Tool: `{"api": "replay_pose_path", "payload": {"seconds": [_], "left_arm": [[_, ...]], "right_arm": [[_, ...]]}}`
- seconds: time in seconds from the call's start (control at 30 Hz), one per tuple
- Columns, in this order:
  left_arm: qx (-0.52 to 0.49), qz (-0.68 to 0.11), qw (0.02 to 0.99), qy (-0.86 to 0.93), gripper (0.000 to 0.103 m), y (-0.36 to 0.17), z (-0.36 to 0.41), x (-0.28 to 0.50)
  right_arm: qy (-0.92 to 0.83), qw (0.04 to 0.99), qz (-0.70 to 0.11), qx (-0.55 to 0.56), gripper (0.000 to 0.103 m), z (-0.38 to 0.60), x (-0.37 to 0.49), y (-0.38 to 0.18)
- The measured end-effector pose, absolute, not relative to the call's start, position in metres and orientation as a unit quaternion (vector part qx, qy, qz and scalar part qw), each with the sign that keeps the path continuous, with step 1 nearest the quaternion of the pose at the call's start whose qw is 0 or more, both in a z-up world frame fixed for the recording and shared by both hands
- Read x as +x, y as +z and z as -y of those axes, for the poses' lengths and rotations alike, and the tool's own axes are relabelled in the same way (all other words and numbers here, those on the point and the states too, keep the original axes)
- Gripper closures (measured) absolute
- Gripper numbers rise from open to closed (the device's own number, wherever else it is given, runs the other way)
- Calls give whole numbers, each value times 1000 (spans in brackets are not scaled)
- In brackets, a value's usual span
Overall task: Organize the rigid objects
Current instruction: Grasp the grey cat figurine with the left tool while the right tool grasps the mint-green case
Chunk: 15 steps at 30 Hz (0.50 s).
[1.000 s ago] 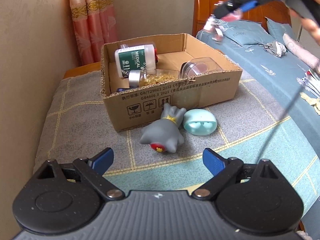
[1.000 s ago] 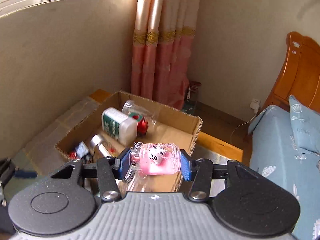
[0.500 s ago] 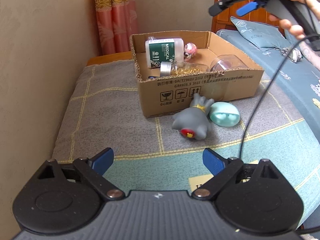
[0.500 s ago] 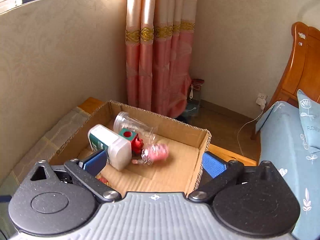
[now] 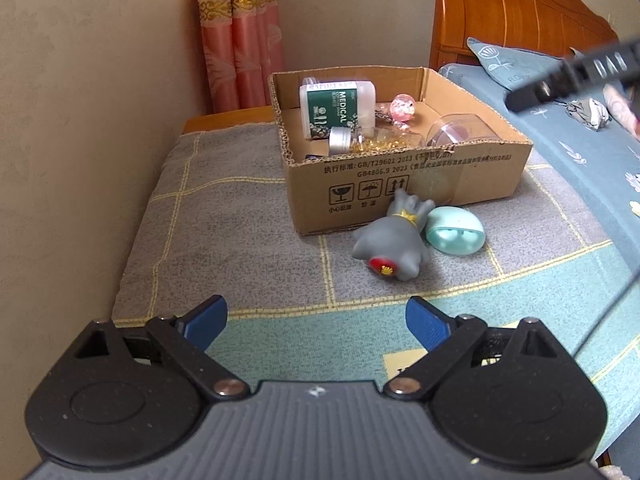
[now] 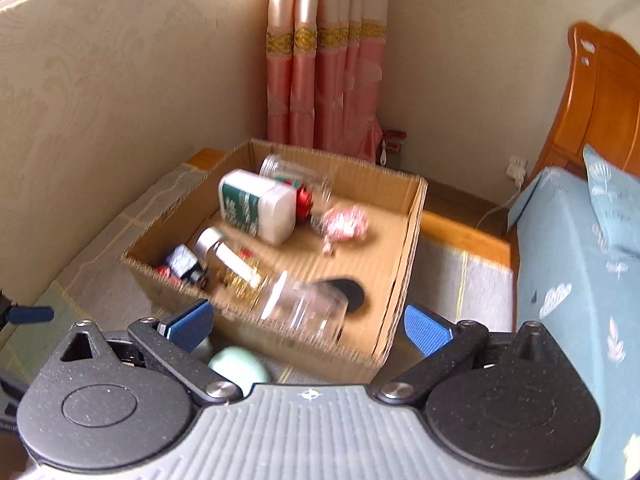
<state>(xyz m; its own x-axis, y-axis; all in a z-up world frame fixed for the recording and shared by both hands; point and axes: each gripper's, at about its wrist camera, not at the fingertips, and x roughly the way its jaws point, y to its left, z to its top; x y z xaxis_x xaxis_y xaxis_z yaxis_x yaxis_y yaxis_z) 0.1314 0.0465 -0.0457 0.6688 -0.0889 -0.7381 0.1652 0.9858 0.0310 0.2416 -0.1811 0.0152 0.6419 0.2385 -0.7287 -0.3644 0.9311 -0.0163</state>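
I had both sets of jaws wide open w/ nothing between them: left gripper (image 5: pixel 316 316) hung over the blanket-covered bed (image 5: pixel 240 216), right gripper (image 6: pixel 306 324) above the near wall of the open brown cardboard box (image 6: pixel 416 208).

The small pink clear-plastic charm w/ keyring (image 6: pixel 346 222) lay loose on the box floor, just beside the green-and-white medical bottle (image 6: pixel 256 208).

Still outside, touching the box front: the grey rubbery cat-like figure (image 5: pixel 394 242) and the mint-green oval plastic case (image 5: pixel 454 230), side by side.

Case looked light, hard, smooth, prob. slippery; I'd pinch across its short sides. Figure seemed softer; grip the body.

Right view was blurred; dark items in the box corner were unreadable, and the case was half hidden behind the right gripper.
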Motion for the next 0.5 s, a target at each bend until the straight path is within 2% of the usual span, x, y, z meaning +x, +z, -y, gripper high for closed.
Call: {"api": "replay_pose_path", "payload": {"seconds": [0.27,0.5], "left_arm": [[41,-404,912,-53,6,-49,-54,130],[39,-410,910,-49,6,-49,-56,132]], "right_arm": [[144,889,-432,-44,0,160,217,-67],[113,904,-409,-60,0,130,219,-103]]}}
